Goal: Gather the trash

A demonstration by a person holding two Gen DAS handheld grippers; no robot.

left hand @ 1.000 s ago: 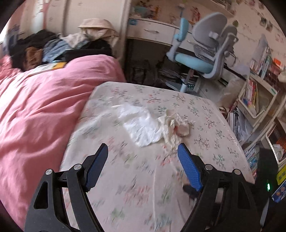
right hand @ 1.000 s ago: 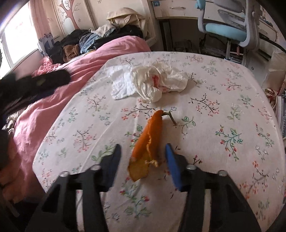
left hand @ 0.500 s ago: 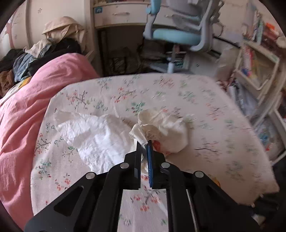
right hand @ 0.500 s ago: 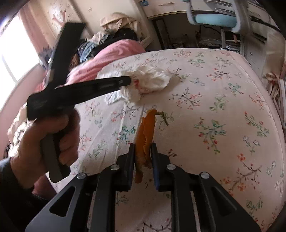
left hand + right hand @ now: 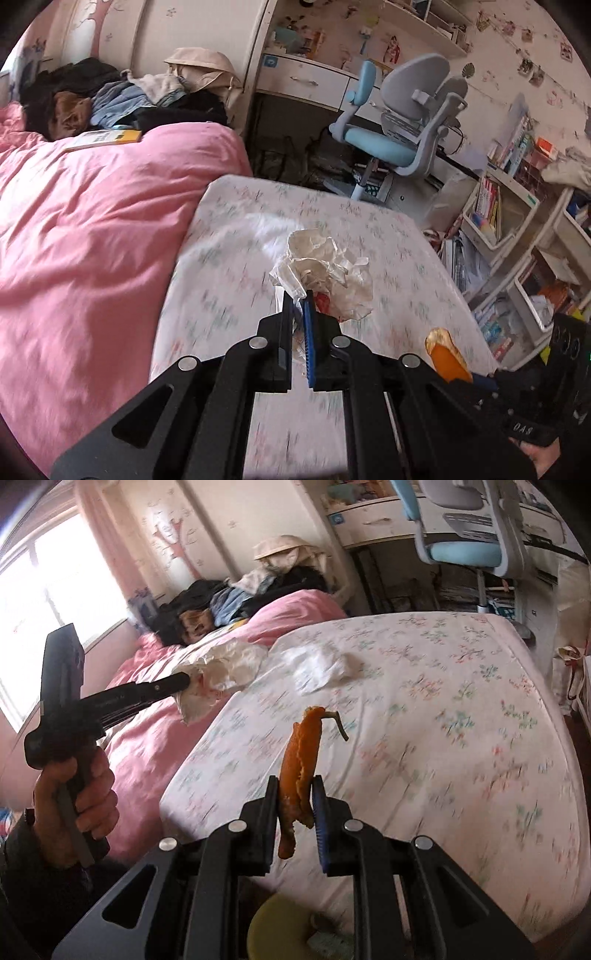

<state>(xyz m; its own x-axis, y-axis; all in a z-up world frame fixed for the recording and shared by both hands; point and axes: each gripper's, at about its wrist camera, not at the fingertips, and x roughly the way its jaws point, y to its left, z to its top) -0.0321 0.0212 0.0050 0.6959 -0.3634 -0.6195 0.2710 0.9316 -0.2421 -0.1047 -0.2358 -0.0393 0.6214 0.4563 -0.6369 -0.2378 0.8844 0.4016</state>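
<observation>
My left gripper (image 5: 298, 295) is shut on a crumpled white wrapper (image 5: 325, 266) with a red mark, held up above the floral sheet (image 5: 399, 251). From the right wrist view the same wrapper (image 5: 221, 672) hangs at the left gripper's tip (image 5: 186, 681), held in a hand (image 5: 77, 797). My right gripper (image 5: 295, 786) is shut on an orange peel (image 5: 301, 753) with a stem, lifted off the sheet (image 5: 461, 738). The peel (image 5: 445, 354) also shows at the lower right of the left wrist view. A flat white tissue (image 5: 317, 666) lies on the sheet.
A pink duvet (image 5: 92, 229) covers the bed's left side, with piled clothes (image 5: 122, 99) beyond. A blue and grey desk chair (image 5: 402, 125) and shelves (image 5: 517, 236) stand past the bed. A yellow-green round container (image 5: 280, 930) sits below my right gripper.
Both grippers closed, the left on the wrapper and the right on the peel, then lifted them off the sheet. The left hand pulled back toward the pink duvet side.
</observation>
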